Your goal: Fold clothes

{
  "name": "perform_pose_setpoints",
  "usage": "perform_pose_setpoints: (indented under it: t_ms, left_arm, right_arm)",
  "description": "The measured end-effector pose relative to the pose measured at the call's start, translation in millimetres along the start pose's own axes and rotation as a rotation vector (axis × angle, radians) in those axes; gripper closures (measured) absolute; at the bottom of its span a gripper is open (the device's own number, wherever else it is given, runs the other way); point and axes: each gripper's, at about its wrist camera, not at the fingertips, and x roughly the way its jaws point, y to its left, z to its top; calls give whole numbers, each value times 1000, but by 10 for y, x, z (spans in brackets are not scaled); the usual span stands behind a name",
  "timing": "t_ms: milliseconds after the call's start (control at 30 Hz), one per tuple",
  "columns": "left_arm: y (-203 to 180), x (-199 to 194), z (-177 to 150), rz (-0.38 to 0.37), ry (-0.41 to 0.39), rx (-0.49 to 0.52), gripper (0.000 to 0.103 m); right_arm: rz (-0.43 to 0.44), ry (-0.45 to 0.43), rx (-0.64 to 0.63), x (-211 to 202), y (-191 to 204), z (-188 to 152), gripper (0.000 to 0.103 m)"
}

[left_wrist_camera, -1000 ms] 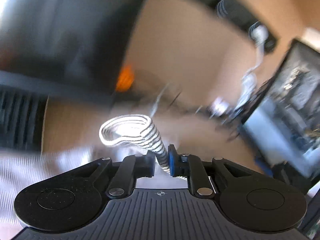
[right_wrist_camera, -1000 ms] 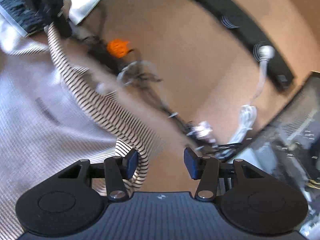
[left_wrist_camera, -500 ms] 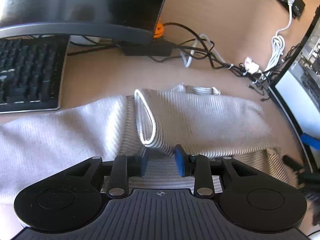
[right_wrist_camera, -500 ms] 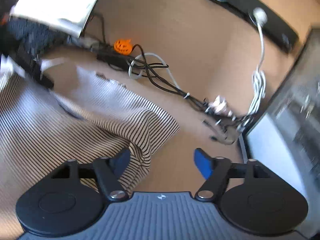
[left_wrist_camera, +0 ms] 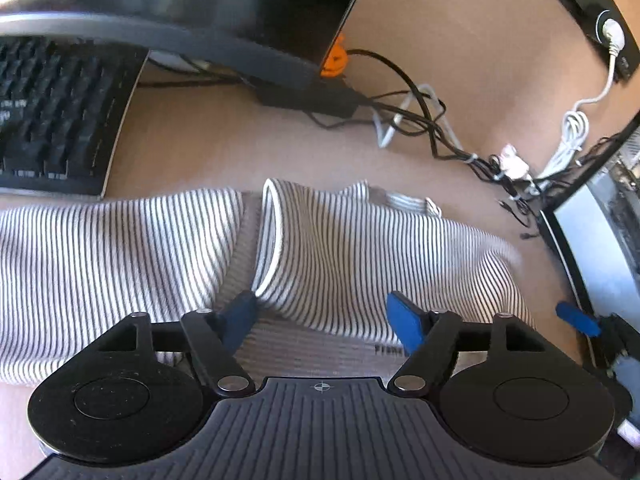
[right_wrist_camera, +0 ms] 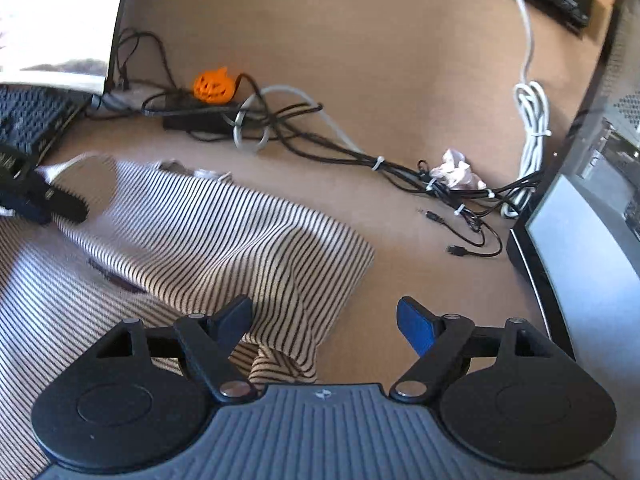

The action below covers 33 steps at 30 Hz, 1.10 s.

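Observation:
A black-and-white striped garment [left_wrist_camera: 340, 248] lies on the brown desk, with one part folded over the rest and a white-edged cuff [left_wrist_camera: 270, 240] on top. My left gripper [left_wrist_camera: 324, 320] is open just above the folded part and holds nothing. In the right wrist view the same garment [right_wrist_camera: 208, 240] fills the left half, and its folded corner lies between my fingers. My right gripper [right_wrist_camera: 324, 320] is open and empty over that corner. The left gripper shows dark and blurred at the left edge of the right wrist view [right_wrist_camera: 36, 200].
A black keyboard [left_wrist_camera: 52, 120] and a monitor [left_wrist_camera: 180, 8] stand behind the garment at the left. Tangled cables [right_wrist_camera: 320, 140], an orange pumpkin figure [right_wrist_camera: 212, 86] and a black power brick [left_wrist_camera: 308, 100] lie at the back. A computer case [right_wrist_camera: 592, 240] stands at the right.
My left gripper let go of the striped cuff, laid it on the garment and opened wide. My right gripper opened wider and drew back from the folded corner.

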Motion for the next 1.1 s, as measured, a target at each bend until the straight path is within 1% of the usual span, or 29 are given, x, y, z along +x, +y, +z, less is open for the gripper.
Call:
perform_pose_setpoints:
  t_ms: [33, 67, 100, 133, 200, 300, 367, 400, 433, 500, 567, 600, 633, 700, 733, 767, 800, 867, 967, 1033, 1100]
  left_arm:
    - [-19, -21, 6, 21, -11, 12, 69]
    - [-38, -42, 12, 42, -22, 24, 80]
    - [-30, -94, 12, 40, -35, 29, 88]
    - [-15, -167, 4, 31, -51, 31, 89]
    - [4, -275, -34, 38, -70, 38, 89]
    - [76, -282, -158, 70, -44, 46, 88]
    - [122, -217, -238, 93, -19, 50, 86]
    - [141, -220, -249, 94, -23, 46, 83]
    - [160, -222, -260, 95, -27, 43, 80]
    - [200, -292, -231, 84, -41, 22, 77]
    - [251, -427, -187, 69, -73, 6, 70]
    - [282, -514, -170, 64, -95, 0, 59]
    - [313, -601, -153, 60, -118, -5, 51]
    - [419, -804, -165, 61, -159, -23, 46]
    - [496, -908, -189, 67, -170, -39, 40]
    - [588, -1000, -225, 80, -175, -57, 37]
    - [685, -1077, -268, 99, -178, -75, 32]
    - [878, -1231, -354, 136, -184, -109, 30]
    - [1143, -1369, -442, 211, -189, -158, 28]
    - [1303, -1401, -475, 272, -190, -190, 27]
    - [1463, -1433, -508, 334, -191, -221, 27]
  right_arm:
    - [-1, 1, -2, 7, 3, -5, 23]
    - [-2, 0, 1, 2, -8, -3, 23]
    - [-4, -6, 7, -16, -29, 4, 23]
    - [-5, -13, 12, -38, -51, 12, 23]
    - [-12, -29, 10, -79, -86, 27, 22]
    - [-11, -14, -19, -22, -68, -3, 18]
    - [-12, 2, -44, 45, -17, -40, 17]
    - [-14, 7, -59, 77, 14, -60, 17]
    - [-21, 10, -75, 99, 43, -73, 13]
    - [-33, 8, -100, 83, 60, -48, 12]
    - [-23, 6, -92, 1, 21, -5, 12]
    - [-20, 1, -85, -57, -2, 11, 12]
    - [-20, -9, -77, -134, -28, 19, 12]
    - [-17, -25, -57, -290, -81, 32, 9]
    - [-5, -24, -34, -370, -108, 29, 7]
    - [18, -20, -7, -446, -129, 27, 6]
    - [63, -9, 29, -513, -135, 27, 5]
    - [154, 14, 100, -637, -136, 27, 0]
    - [299, 55, 166, -690, 48, 25, 0]
    - [359, 76, 169, -653, 246, 5, 0]
    - [374, 103, 141, -577, 454, -61, 0]
